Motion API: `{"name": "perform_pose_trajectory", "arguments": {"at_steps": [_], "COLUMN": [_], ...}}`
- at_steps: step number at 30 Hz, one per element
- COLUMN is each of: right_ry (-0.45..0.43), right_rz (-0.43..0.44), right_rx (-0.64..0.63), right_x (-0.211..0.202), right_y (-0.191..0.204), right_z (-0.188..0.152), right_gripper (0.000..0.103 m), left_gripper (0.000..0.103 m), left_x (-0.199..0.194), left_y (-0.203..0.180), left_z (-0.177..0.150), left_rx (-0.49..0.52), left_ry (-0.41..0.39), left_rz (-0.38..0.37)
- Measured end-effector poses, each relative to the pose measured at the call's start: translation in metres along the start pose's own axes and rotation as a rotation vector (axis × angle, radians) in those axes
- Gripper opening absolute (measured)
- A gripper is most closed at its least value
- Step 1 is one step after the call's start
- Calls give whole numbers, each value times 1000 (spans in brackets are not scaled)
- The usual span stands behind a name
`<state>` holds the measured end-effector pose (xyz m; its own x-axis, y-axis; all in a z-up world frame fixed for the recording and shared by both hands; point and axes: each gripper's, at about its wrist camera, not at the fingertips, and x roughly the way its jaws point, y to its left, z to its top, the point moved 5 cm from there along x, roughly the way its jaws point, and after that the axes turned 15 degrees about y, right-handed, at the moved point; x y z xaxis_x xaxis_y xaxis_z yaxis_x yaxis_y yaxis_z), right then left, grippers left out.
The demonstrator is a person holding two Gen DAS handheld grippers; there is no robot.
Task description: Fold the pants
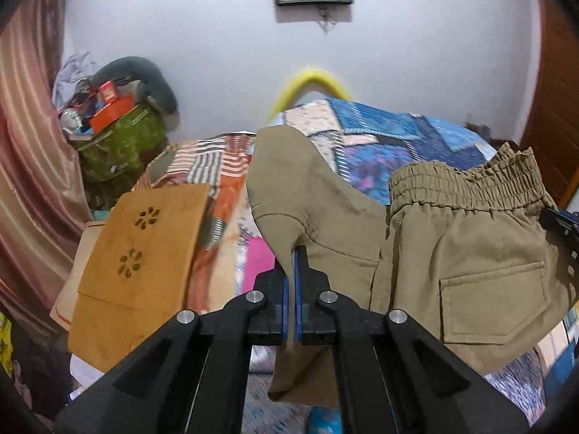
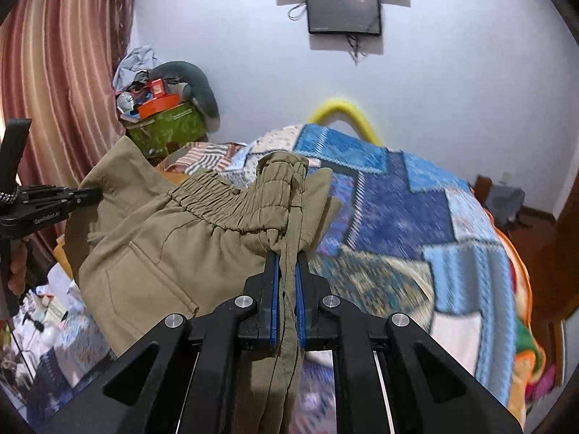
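With pants (image 1: pixel 452 253) lifted clear above bed (image 1: pixel 416 133), left gripper (image 1: pixel 292 264) clamps hem, right gripper (image 2: pixel 287 264) clamps waistband (jaws fully closed on cloth): two-corner hold keeps fabric spread for folding.

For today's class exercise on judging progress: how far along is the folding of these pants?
Done: both grippers have picked up the khaki pants, which hang above the patchwork blanket. In hand: the left gripper is shut on a leg's hem end, the right gripper is shut on the bunched elastic waistband. Left: no neat fold shows; the cloth hangs loose and must be laid flat and folded.
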<state>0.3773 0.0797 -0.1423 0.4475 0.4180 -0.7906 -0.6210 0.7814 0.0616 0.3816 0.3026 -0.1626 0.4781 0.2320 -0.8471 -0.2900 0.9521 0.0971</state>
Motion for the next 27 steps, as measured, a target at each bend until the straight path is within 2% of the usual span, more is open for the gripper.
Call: {"name": "perform_pose_trajectory", "arguments": {"at_steps": [4,8,13,16,18,21,23,25,27], "right_ry": [0,46,163,243,263,290,296,292,301], "right_rz": [10,13,23,30,30,70,57,24,8], "right_rx": [-5,-18,-7,9,10,32,14,-2,2], "right_x": [28,67,119,142,147,144,139,130,126], "right_y": [14,27,27,23,19,15,17,19,16], "right_z": [18,22,1,-17,-26,-29,-31,-35,-39], "right_gripper": [7,7,7,7,8,11,15,26,37], "left_gripper": [3,3,3,3,9,23,23,23,30], "left_x": [35,87,153,180,196,205,198,191,182], "left_y": [24,39,46,47,51,60,63,67,72], "left_z": [9,5,-18,-33,-42,-56,-63,-68,-74], "left_rx": [-39,-74,-108,-114,-126,-143,-141,-140,-130], "left_ry": [10,78,190,252,308,330,317,320,331], "left_rz": [-4,-45,-123,-105,-101,-85,-82,-75,-42]}}
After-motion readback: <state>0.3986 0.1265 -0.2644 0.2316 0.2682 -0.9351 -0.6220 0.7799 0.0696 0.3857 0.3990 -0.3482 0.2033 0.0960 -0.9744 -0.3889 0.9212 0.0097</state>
